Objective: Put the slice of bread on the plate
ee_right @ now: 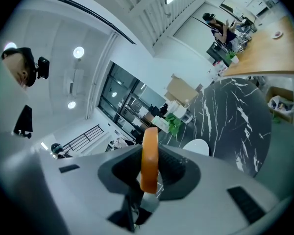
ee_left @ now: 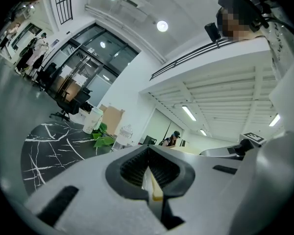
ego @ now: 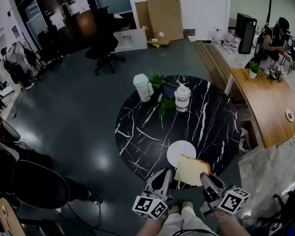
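Observation:
A slice of bread [ego: 191,170] with a brown crust hangs over the near edge of the round black marble table [ego: 137,127]. My right gripper [ego: 204,177] is shut on its right corner. In the right gripper view the bread [ee_right: 149,153] stands edge-on between the pads [ee_right: 172,168]. The white plate [ego: 175,151] lies empty just beyond the slice and shows again in the right gripper view [ee_right: 196,146]. My left gripper [ego: 166,175] hovers just left of the bread. Its jaws [ee_left: 149,173] look shut, with only a thin pale sliver between the pads.
At the table's far side stand a pale green tumbler [ego: 143,86], a white jar [ego: 182,97] and a leafy plant [ego: 162,93]. A wooden table [ego: 270,102] lies to the right, with a person [ego: 275,38] behind it. A black office chair [ego: 105,45] stands further back.

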The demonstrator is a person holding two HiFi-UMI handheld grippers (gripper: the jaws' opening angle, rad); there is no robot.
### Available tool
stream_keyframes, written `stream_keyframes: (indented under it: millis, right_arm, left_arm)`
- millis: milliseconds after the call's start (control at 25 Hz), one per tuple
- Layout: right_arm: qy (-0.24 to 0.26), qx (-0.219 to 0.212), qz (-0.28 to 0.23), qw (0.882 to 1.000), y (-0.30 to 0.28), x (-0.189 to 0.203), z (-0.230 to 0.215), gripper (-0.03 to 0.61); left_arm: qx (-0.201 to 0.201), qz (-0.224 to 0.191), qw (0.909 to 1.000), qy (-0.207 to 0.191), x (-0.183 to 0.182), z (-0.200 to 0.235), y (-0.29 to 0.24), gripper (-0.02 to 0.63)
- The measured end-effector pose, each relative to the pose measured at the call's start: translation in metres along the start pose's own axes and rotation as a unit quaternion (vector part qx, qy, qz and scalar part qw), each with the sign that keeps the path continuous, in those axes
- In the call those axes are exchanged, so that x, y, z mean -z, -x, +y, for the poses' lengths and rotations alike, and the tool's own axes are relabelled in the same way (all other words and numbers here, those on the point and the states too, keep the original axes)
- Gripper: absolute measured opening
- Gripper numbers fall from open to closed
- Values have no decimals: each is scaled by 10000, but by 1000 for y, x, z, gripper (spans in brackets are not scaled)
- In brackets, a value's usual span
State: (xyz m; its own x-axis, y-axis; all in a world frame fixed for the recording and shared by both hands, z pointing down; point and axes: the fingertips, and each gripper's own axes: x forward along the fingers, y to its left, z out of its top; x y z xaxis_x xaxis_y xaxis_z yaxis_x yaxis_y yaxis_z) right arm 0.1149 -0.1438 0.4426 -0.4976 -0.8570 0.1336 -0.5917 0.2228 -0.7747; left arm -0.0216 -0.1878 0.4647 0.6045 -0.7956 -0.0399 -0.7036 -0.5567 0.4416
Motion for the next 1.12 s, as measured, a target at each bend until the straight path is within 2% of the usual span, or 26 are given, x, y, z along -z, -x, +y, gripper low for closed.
stream_keyframes:
  millis: [320,560,880,960,1120]
  right_arm:
    - [-59,-31,408,9991,-50,-10,-37,86]
    - [-109,-51,674,9977,-90,-7,-68,86]
    - [-258,149,1305,9910,-127,14,-111,86]
    - [-421,166,1370,9895,-132,17,-116,86]
    - [-1189,-24,1274,9847,-141,18,-117,85]
  left_arm:
    - [-363,18,9993,-2,4,29,-27,5]
    - [-421,19,9991,-47,17,42,-50,5]
    - [-515,-112,9986,46,31,60,-67,5]
    - [-564,-137,9983,76,33,65,-67,5]
    - [-661,-175,9976,116,35,75,-66,5]
